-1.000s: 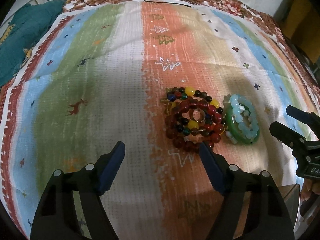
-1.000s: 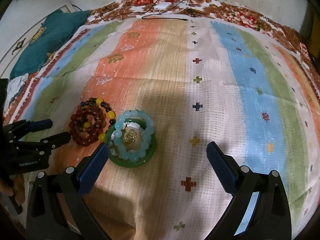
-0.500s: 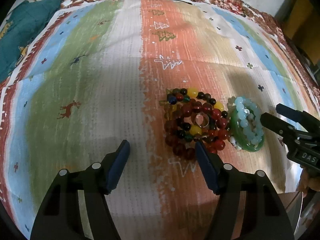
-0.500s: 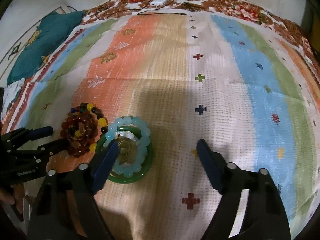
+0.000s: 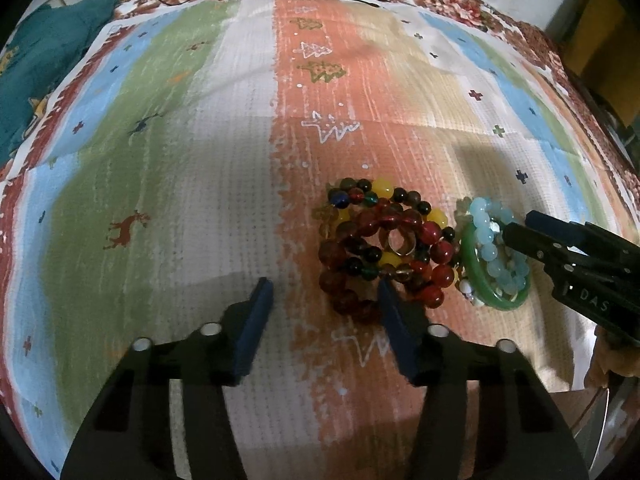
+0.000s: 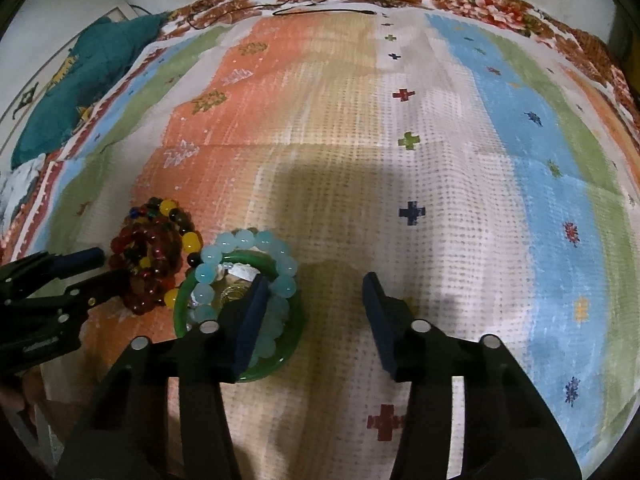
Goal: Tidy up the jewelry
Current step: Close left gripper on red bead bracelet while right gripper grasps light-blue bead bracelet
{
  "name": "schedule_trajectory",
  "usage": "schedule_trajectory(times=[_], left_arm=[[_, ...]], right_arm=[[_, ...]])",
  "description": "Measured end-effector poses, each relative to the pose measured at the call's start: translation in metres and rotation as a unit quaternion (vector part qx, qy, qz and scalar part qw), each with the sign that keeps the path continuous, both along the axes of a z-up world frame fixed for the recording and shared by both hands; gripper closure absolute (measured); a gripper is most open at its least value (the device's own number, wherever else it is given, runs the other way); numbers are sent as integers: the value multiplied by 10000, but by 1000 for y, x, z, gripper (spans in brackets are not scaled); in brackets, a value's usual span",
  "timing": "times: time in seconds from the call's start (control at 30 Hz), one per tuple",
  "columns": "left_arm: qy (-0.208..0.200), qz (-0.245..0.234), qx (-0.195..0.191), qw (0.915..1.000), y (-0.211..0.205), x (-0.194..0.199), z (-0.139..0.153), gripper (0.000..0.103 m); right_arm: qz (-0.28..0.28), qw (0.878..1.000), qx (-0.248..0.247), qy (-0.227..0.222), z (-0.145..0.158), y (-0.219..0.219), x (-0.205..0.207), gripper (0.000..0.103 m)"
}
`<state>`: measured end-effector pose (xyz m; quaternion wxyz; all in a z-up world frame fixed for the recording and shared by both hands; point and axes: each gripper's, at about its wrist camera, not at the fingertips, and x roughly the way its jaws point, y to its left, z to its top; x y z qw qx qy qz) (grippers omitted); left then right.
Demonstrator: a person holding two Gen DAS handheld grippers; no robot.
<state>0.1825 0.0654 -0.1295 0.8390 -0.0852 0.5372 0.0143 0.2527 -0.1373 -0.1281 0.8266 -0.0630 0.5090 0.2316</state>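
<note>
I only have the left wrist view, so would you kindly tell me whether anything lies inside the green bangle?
Observer: Yes. The right wrist view shows a small gold-coloured piece, perhaps a ring, inside the green bangle, encircled by the pale blue bead bracelet.
Operator: Thank you. How is the right tool set over them?
Observer: The right tool is open. Its left finger overlaps the blue beads, while its right finger is over bare striped cloth.
</note>
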Motion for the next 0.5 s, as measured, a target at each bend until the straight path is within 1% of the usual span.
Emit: schedule_trajectory(times=[0.03, 0.07, 0.1, 0.17, 0.2, 0.3, 0.33, 0.37, 0.4, 0.5], left_arm=[[-6, -36, -11, 10000, -1, -1, -1, 65], [-9, -67, -45, 10000, -2, -1, -1, 69], [-4, -108, -150, 9998, -2, -1, -1, 76], [30, -81, -259, 9996, -1, -1, -1, 78], [35, -78, -296, 9995, -1, -1, -1, 82], [41, -43, -353, 9994, -1, -2, 1, 84], [38, -20, -371, 9993, 0, -2, 2, 85], [39, -12, -384, 9993, 0, -3, 3, 89], [48, 11, -395, 9992, 1, -3, 5, 90], [72, 33, -437, 9990, 4, -5, 7, 90]], right_arm=[[64, 10000, 10, -6, 0, 2, -1, 66], [99, 9999, 17, -5, 1, 3, -2, 72], [153, 9999, 34, 0, 1, 5, -2, 74], [214, 9997, 77, 24, 0, 7, -3, 83], [238, 9997, 95, 32, 0, 8, -4, 85], [288, 9996, 81, -4, 1, 9, -5, 87], [306, 9995, 95, -1, 1, 8, -4, 87], [318, 9994, 112, 8, 1, 7, -4, 88], [314, 9994, 117, 17, 1, 7, -4, 88], [313, 9995, 101, 15, 3, 6, -6, 91]])
